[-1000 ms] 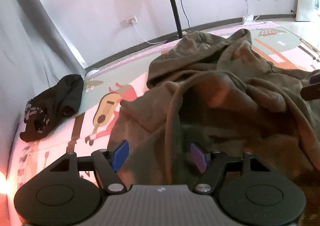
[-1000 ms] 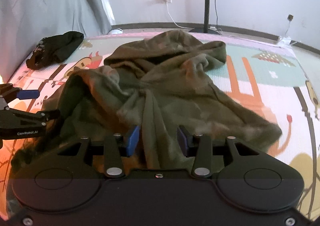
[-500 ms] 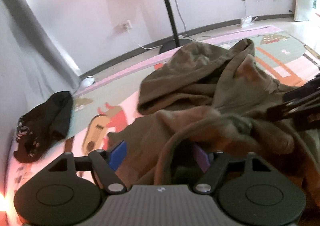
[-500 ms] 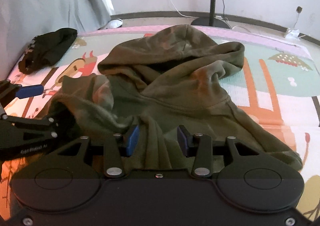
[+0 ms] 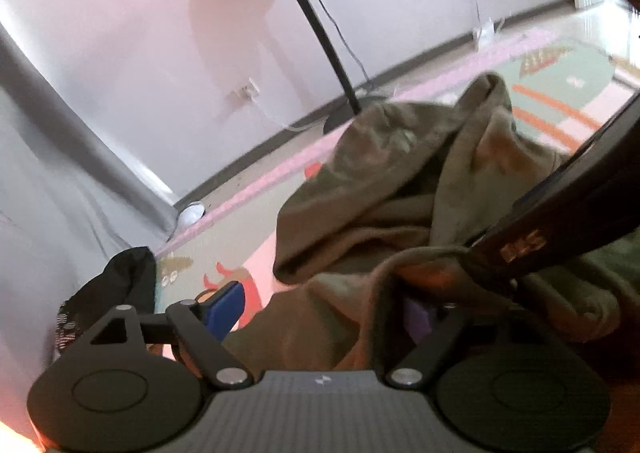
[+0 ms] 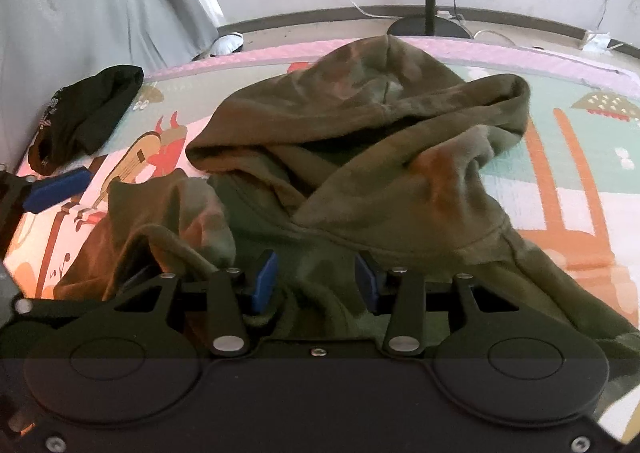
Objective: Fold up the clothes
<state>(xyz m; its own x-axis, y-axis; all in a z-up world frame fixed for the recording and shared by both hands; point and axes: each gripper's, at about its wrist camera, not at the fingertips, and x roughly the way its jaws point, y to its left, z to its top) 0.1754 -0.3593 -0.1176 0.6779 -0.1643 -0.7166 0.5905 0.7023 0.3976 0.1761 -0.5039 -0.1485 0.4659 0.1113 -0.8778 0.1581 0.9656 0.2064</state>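
Showing a crumpled olive-green cotton hoodie spread on a cartoon-printed play mat, its hood lying away from both tools; cloth is held bunched between the right gripper pads, while the left gripper jaws are opening around a fold

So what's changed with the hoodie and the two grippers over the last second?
The left gripper has opened wider, its jaws still opening with hoodie fabric between them. The right gripper has swung in close beside it and keeps the same gap around the fabric. The hoodie is less bunched now. The black garment on the play mat has not moved.
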